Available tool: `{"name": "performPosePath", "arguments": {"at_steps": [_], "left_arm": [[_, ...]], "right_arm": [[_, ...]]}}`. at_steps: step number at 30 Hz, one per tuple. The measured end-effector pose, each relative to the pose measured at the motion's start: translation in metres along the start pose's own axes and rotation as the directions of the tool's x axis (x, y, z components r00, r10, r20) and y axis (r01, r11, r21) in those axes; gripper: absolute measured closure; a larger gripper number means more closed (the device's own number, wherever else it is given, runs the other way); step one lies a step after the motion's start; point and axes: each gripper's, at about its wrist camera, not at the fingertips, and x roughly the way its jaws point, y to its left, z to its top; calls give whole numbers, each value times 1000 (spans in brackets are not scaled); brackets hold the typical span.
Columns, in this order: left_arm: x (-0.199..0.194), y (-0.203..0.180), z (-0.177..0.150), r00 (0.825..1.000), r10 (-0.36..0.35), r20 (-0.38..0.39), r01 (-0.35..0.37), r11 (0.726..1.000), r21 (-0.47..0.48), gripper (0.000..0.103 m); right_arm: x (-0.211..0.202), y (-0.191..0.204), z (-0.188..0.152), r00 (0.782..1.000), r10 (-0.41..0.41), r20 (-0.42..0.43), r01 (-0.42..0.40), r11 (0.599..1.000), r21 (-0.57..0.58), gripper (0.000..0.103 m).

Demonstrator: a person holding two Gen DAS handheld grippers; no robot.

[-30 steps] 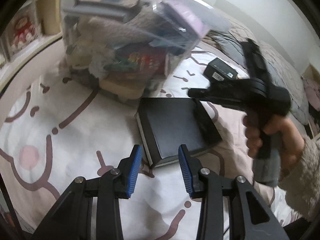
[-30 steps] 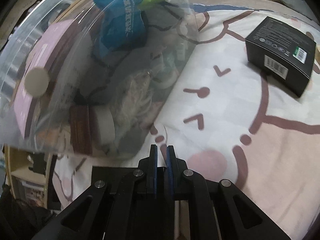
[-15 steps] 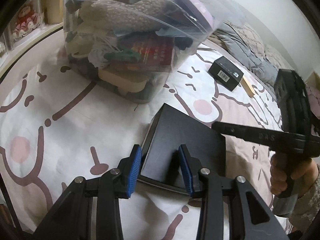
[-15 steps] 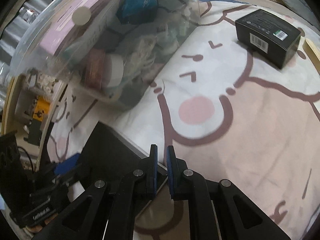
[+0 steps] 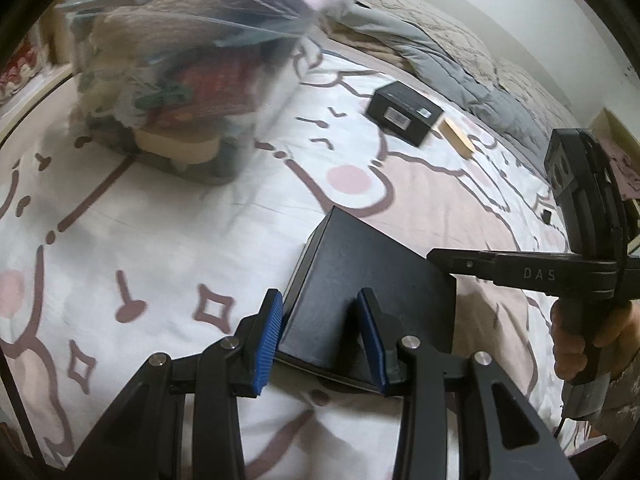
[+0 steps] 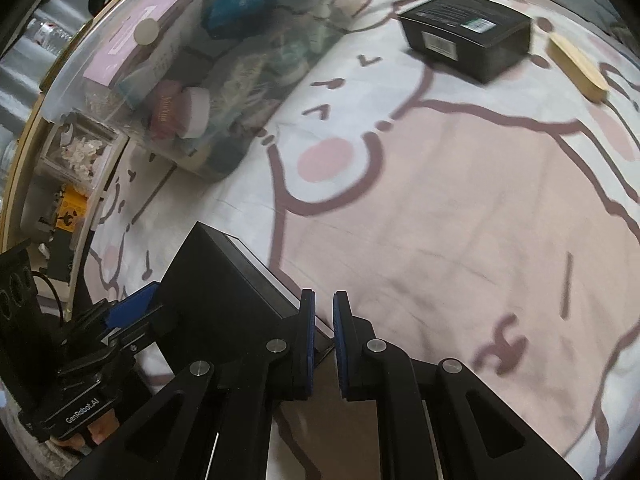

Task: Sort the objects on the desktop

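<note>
A flat black box lies tilted on the patterned bedsheet. My left gripper has its blue pads on either side of the box's near corner, one finger under and one over it, gripping it. The box also shows in the right wrist view. My right gripper is nearly shut with a narrow gap, empty, beside the box's right edge; it shows in the left wrist view. A smaller black box with a barcode lies farther back, next to a wooden block.
A clear plastic bin stuffed with mixed items stands at the back left; it also shows in the right wrist view. A grey quilt is bunched along the far side. A shelf edge runs at the left.
My left gripper has moved onto the flat black box and lifted its near edge. The right gripper has drawn back from the bin to the box's right side.
</note>
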Motion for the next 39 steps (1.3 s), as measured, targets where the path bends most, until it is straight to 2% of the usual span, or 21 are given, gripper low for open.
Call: {"name": "performPosePath", "arguments": {"at_steps": [3, 6, 10, 15, 18, 21, 30, 35, 39], "left_arm": [[0, -8, -2, 1000, -11, -6, 11, 1000, 18, 65], [5, -15, -4, 997, -56, -44, 57, 998, 25, 64], [6, -30, -11, 997, -60, -41, 64, 994, 86, 64], [9, -39, -13, 996, -84, -43, 88, 991, 98, 63], [13, -45, -16, 989, -134, -69, 140, 986, 90, 63], [10, -54, -22, 992, -121, -46, 126, 983, 131, 63], [8, -51, -28, 990, -136, -42, 140, 982, 125, 62], [9, -51, -28, 991, -127, -46, 131, 985, 116, 62], [8, -49, -28, 990, -130, -47, 134, 985, 108, 62]], "right_arm": [[-8, -8, -8, 1000, -24, -2, 24, 1000, 9, 92], [-15, -16, -15, 998, -64, -7, 64, 998, 25, 92], [-28, -25, -21, 996, -87, 21, 86, 995, 51, 92], [-49, -23, -28, 991, -110, 71, 107, 993, 38, 92], [-54, -19, -32, 990, -117, 79, 115, 993, 26, 92], [-52, -11, -39, 991, -112, 70, 114, 993, -13, 92], [-46, 7, -66, 975, -197, 103, 213, 960, -181, 92], [-48, 4, -75, 976, -201, 78, 212, 960, -184, 92], [-50, -3, -78, 985, -159, 60, 165, 977, -131, 92]]}}
